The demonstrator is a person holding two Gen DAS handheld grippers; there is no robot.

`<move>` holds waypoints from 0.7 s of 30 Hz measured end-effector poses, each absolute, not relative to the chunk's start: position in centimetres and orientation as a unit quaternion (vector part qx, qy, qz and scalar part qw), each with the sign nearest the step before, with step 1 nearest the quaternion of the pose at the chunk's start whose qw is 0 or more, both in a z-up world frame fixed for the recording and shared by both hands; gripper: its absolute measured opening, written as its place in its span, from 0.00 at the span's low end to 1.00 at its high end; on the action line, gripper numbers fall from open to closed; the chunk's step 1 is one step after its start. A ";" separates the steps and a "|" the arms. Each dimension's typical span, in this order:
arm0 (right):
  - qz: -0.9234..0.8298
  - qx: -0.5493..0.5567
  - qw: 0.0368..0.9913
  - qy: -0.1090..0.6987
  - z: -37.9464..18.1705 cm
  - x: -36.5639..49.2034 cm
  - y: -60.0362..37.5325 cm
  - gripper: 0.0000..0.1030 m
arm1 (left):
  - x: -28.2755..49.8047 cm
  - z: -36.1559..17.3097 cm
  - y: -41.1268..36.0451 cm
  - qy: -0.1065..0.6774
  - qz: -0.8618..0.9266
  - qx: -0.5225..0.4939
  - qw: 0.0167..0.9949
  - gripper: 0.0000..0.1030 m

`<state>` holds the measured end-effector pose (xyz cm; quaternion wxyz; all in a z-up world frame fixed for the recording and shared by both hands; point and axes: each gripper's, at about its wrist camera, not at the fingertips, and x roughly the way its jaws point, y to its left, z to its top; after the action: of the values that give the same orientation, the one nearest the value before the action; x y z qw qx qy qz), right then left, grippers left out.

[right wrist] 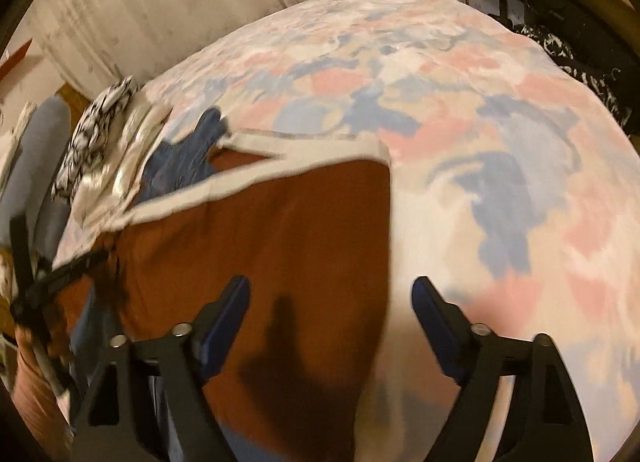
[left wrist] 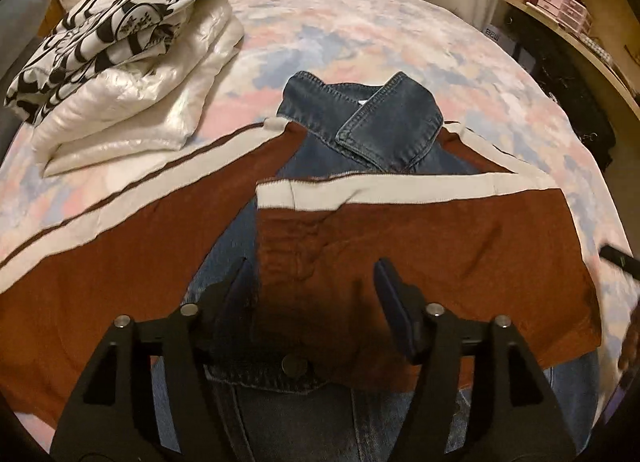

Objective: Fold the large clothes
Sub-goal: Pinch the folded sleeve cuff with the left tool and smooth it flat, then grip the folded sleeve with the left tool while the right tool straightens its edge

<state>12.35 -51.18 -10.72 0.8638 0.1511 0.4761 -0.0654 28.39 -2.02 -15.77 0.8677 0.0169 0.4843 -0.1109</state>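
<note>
Nearest the lens, the left gripper (left wrist: 316,286) hangs wide open and empty over the one jacket (left wrist: 360,246), whose denim collar (left wrist: 372,118) sits at 12 o'clock and whose rust sleeve (left wrist: 420,238) is folded across the chest. Only this view shows two folded garments (left wrist: 120,62) stacked at 10 o'clock on the pastel bedspread (left wrist: 360,30). The blurred right view shows the right gripper (right wrist: 330,302) equally spread, gripping nothing, above the sleeve's edge.
</note>
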 end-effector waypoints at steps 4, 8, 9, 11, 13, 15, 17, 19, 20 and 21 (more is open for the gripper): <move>-0.083 0.182 0.855 0.479 -12.8 18.5 -53.9 0.83 | 30.5 -16.4 -1.8 0.502 -0.117 0.011 0.857 0.61; -0.088 0.198 0.843 0.492 -15.6 22.3 -54.9 0.81 | 31.8 -17.6 -1.4 0.511 -0.109 -0.008 0.853 0.49; -0.088 0.200 0.838 0.499 -16.4 23.2 -55.2 0.75 | 32.1 -17.7 -1.5 0.512 -0.107 -0.009 0.852 0.31; -0.068 0.208 0.830 0.513 -17.8 24.5 -55.5 0.25 | 32.5 -17.8 -1.7 0.506 -0.106 -0.002 0.856 0.23; -0.065 0.204 0.838 0.502 -17.6 24.4 -55.5 0.11 | 32.7 -17.6 -1.9 0.495 -0.113 -0.004 0.861 0.17; -0.073 0.197 0.852 0.480 -16.9 24.1 -55.5 0.07 | 32.7 -17.6 -2.1 0.487 -0.116 -0.005 0.866 0.17; -0.085 0.197 0.858 0.467 -16.7 23.7 -55.7 0.07 | 32.9 -18.1 -2.3 0.483 -0.110 0.000 0.869 0.17; -0.091 0.189 0.853 0.477 -17.5 23.6 -55.6 0.07 | 33.2 -19.2 -2.4 0.495 -0.097 0.010 0.864 0.19; -0.093 0.174 0.853 0.483 -17.8 23.6 -55.3 0.07 | 33.3 -19.7 -2.4 0.502 -0.093 0.011 0.860 0.20; -0.095 0.164 0.853 0.486 -17.7 23.6 -55.1 0.08 | 33.2 -19.8 -2.3 0.503 -0.089 0.011 0.860 0.24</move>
<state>23.63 -55.11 -17.68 0.8531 0.1639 0.4861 -0.0953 33.16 -2.31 -19.85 0.8598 0.0112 0.5027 -0.0889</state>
